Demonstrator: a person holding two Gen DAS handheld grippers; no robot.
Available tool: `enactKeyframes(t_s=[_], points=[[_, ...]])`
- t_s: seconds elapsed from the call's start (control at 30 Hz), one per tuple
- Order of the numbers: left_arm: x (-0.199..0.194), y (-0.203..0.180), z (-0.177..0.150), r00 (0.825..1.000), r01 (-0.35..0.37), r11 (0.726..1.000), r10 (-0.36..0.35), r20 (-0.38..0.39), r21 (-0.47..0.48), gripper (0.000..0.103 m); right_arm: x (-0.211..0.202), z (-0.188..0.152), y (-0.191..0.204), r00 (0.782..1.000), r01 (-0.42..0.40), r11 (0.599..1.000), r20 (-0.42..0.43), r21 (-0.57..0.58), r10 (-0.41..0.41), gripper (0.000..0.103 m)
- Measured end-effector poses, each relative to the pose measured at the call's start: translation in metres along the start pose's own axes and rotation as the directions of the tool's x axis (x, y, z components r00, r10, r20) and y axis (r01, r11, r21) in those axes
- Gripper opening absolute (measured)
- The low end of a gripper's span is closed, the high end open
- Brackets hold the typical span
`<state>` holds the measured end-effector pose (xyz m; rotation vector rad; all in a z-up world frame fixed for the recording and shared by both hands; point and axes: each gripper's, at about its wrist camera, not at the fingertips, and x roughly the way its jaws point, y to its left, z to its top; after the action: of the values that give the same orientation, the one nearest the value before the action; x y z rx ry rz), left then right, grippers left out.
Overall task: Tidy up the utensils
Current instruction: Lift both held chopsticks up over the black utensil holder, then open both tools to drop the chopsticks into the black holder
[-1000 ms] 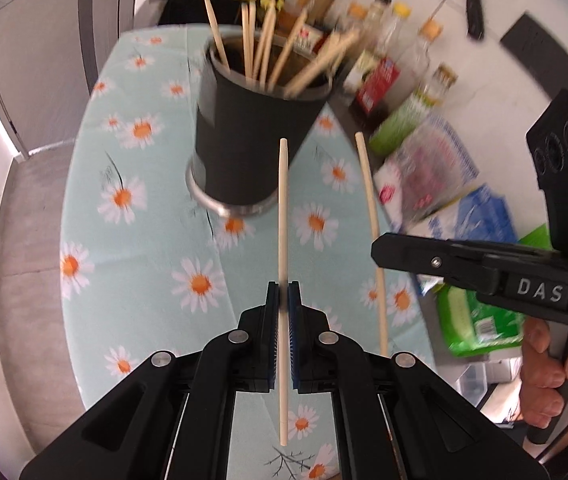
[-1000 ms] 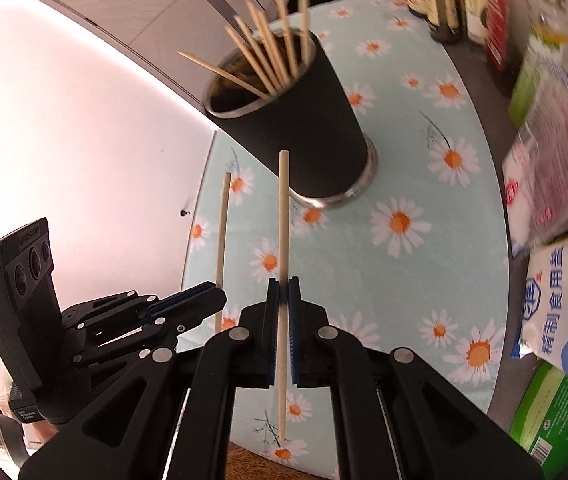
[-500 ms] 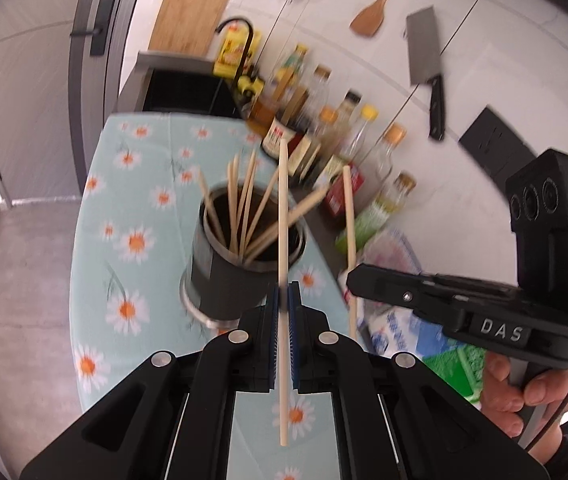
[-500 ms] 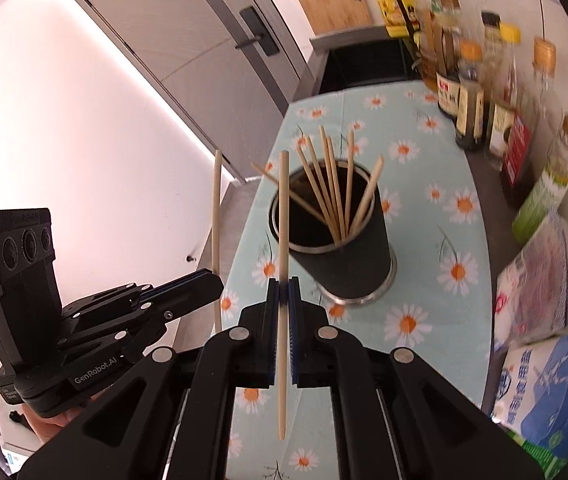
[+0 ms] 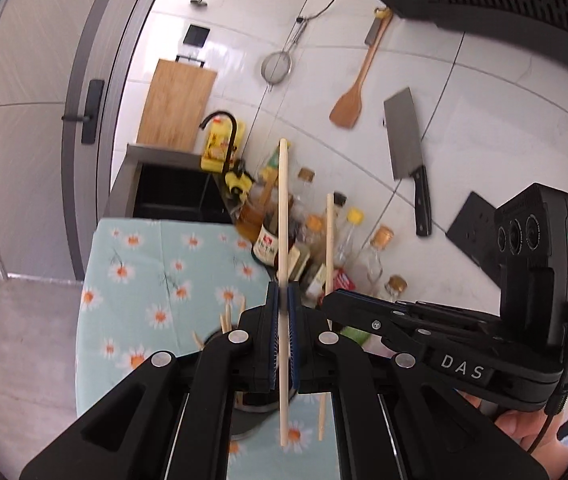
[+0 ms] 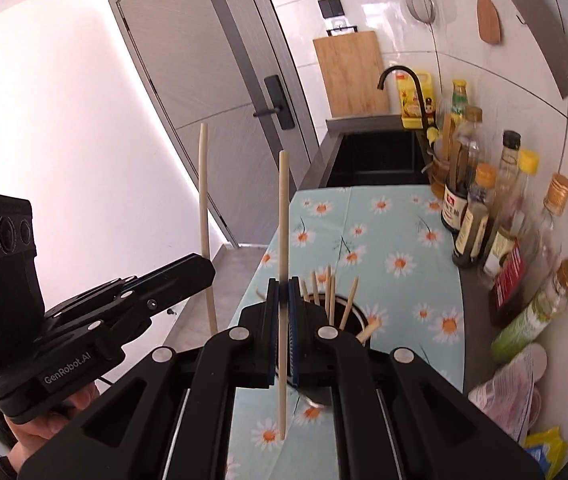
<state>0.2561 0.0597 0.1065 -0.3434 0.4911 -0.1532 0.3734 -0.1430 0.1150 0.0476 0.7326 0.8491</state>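
Note:
My left gripper [image 5: 282,297] is shut on a pale wooden chopstick [image 5: 282,216] that stands upright between its pads. Beside it on the right, my right gripper [image 5: 330,300] grips a second chopstick [image 5: 329,240]. In the right wrist view the right gripper [image 6: 282,286] is shut on its chopstick [image 6: 282,216], and the left gripper [image 6: 203,270] holds its chopstick [image 6: 203,196] at the left. The dark holder cup [image 6: 358,312] with several chopsticks stands on the daisy tablecloth [image 6: 396,236], below and just behind the fingers. In the left wrist view the cup [image 5: 213,338] is mostly hidden.
Several sauce bottles [image 6: 472,216] line the wall on the right. A black sink [image 6: 376,156] with a faucet lies beyond the table. A cleaver [image 5: 406,148], a wooden spatula [image 5: 350,104] and a strainer hang on the tiled wall. Food packets [image 6: 504,384] lie at the right.
Both grippers have risen and tipped upward with their chopsticks. The holder cup has slid from the middle of both views down to just behind the fingers.

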Motion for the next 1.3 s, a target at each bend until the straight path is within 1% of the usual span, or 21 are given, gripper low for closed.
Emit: enactKeyframes(t_s=[0.07, 0.1, 0.17, 0.27, 0.37, 0.53, 0.57, 0.6, 0.63, 0.73, 0.77, 0.8, 0.83, 1.03, 1.07, 1.1, 1.17, 1.2, 1.23, 1.27, 1.3], points=[[0.005, 0.006, 0.003, 1.000, 0.005, 1.000, -0.005, 0.028, -0.012, 0.004, 0.001, 0.006, -0.003, 0.999, 0.007, 1.000, 0.052, -0.006, -0.007, 0.006], [0.007, 0.008, 0.004, 0.999, 0.007, 1.000, -0.006, 0.038, -0.014, 0.004, -0.001, 0.008, -0.003, 0.996, 0.023, 0.999, 0.092, -0.022, -0.021, 0.006], [0.011, 0.014, 0.005, 0.998, 0.007, 1.000, -0.006, 0.063, -0.021, 0.004, -0.002, 0.010, -0.001, 0.988, 0.059, 0.997, 0.143, -0.040, -0.053, 0.006], [0.017, 0.021, 0.006, 0.996, 0.001, 1.000, 0.001, 0.094, -0.028, 0.004, -0.001, 0.012, -0.002, 0.978, 0.065, 0.997, 0.201, -0.044, -0.055, 0.006], [0.025, 0.029, 0.006, 0.995, 0.007, 0.999, -0.003, 0.095, -0.045, 0.004, 0.001, 0.014, -0.003, 0.968, 0.080, 0.995, 0.242, -0.055, -0.064, 0.006], [0.034, 0.035, 0.005, 0.996, 0.012, 0.998, -0.007, 0.087, -0.058, 0.005, 0.009, 0.013, -0.006, 0.965, 0.089, 0.994, 0.251, -0.067, -0.070, 0.006], [0.037, 0.036, 0.006, 0.997, 0.023, 0.998, -0.019, 0.071, -0.056, 0.005, 0.010, 0.013, -0.007, 0.966, 0.092, 0.994, 0.247, -0.066, -0.073, 0.014], [0.038, 0.035, 0.006, 0.998, 0.015, 0.999, -0.012, 0.067, -0.049, 0.005, 0.011, 0.012, -0.007, 0.967, 0.094, 0.994, 0.244, -0.060, -0.077, 0.025], [0.038, 0.034, 0.006, 0.998, 0.005, 0.999, -0.002, 0.068, -0.043, 0.005, 0.012, 0.012, -0.008, 0.967, 0.095, 0.994, 0.241, -0.056, -0.079, 0.027], [0.038, 0.035, 0.007, 0.998, 0.008, 0.999, -0.005, 0.055, -0.051, 0.006, 0.012, 0.011, -0.011, 0.970, 0.086, 0.995, 0.234, -0.046, -0.073, 0.027], [0.037, 0.036, 0.006, 0.999, 0.007, 0.998, -0.004, 0.052, -0.056, 0.008, 0.011, 0.011, -0.011, 0.969, 0.087, 0.995, 0.234, -0.044, -0.074, 0.027], [0.036, 0.037, 0.006, 0.999, 0.013, 0.998, -0.010, 0.049, -0.062, 0.016, 0.009, 0.010, -0.011, 0.970, 0.083, 0.996, 0.233, -0.041, -0.071, 0.027], [0.035, 0.037, 0.005, 0.999, 0.010, 0.998, -0.007, 0.047, -0.065, 0.017, 0.006, 0.010, -0.012, 0.970, 0.078, 0.996, 0.235, -0.036, -0.067, 0.027], [0.023, 0.034, -0.001, 0.999, -0.021, 0.998, 0.023, 0.030, -0.057, 0.018, -0.003, 0.001, -0.006, 0.975, 0.073, 0.997, 0.211, -0.036, -0.064, 0.027], [0.019, 0.032, -0.002, 0.999, -0.019, 0.998, 0.021, 0.026, -0.053, 0.018, -0.005, -0.001, -0.004, 0.976, 0.074, 0.997, 0.207, -0.035, -0.065, 0.028], [0.016, 0.031, -0.004, 0.999, -0.025, 0.999, 0.026, 0.022, -0.046, 0.018, -0.009, -0.004, -0.002, 0.976, 0.077, 0.996, 0.206, -0.034, -0.068, 0.032], [0.009, 0.027, -0.007, 0.999, -0.034, 0.999, 0.035, 0.021, -0.029, 0.026, -0.015, -0.009, 0.003, 0.975, 0.080, 0.996, 0.210, -0.031, -0.071, 0.036], [0.003, 0.025, -0.010, 0.999, -0.038, 0.999, 0.039, 0.024, -0.020, 0.038, -0.020, -0.012, 0.007, 0.974, 0.089, 0.996, 0.213, -0.028, -0.081, 0.037], [-0.002, 0.024, -0.012, 0.999, -0.043, 0.999, 0.043, 0.027, -0.015, 0.047, -0.023, -0.014, 0.009, 0.973, 0.095, 0.995, 0.215, -0.025, -0.088, 0.037], [-0.008, 0.023, -0.015, 0.999, -0.043, 0.999, 0.043, 0.027, -0.008, 0.047, -0.027, -0.018, 0.012, 0.971, 0.102, 0.995, 0.218, -0.019, -0.096, 0.038], [-0.011, 0.021, -0.016, 0.999, -0.037, 0.999, 0.037, 0.022, 0.000, 0.047, -0.031, -0.021, 0.015, 0.970, 0.111, 0.994, 0.219, -0.013, -0.105, 0.043]])
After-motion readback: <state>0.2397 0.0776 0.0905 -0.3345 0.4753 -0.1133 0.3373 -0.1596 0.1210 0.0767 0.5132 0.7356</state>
